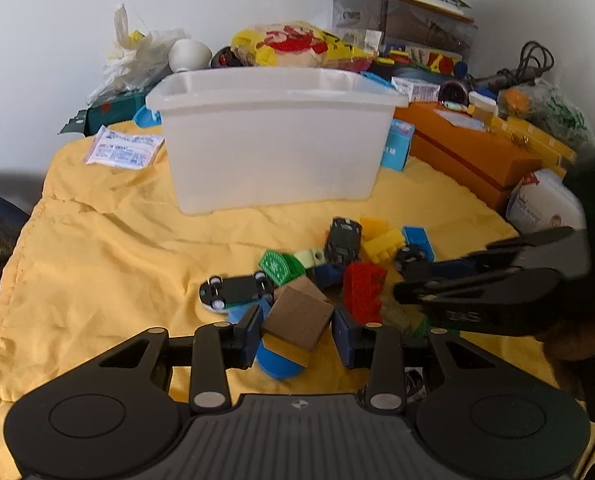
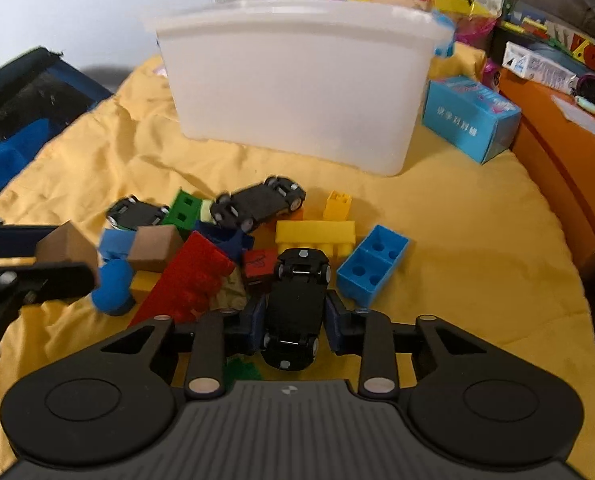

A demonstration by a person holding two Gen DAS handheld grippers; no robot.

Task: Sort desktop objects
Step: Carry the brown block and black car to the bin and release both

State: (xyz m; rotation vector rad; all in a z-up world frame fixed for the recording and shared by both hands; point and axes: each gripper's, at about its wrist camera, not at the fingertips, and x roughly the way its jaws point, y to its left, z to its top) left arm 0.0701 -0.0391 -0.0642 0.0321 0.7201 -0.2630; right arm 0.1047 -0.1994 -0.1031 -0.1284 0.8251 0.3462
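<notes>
We see the left claw (image 1: 302,330) clamped on a brown block (image 1: 300,316) and the right claw (image 2: 295,316) closed on a black toy car (image 2: 295,308), both over the yellow cloth (image 2: 457,240).

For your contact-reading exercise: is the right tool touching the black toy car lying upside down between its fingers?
Touching. The right wrist view shows the right tool with both fingers pressed against the black toy car's sides.

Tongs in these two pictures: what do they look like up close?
Both are matte black plastic. Each left tongs and right tongs has a ribbed grey-black base with a small round emblem, two round discs at the sides, jointed black link arms with silver rivets, and dark blue pads on the fingers. No cables or sleeves show.
</notes>
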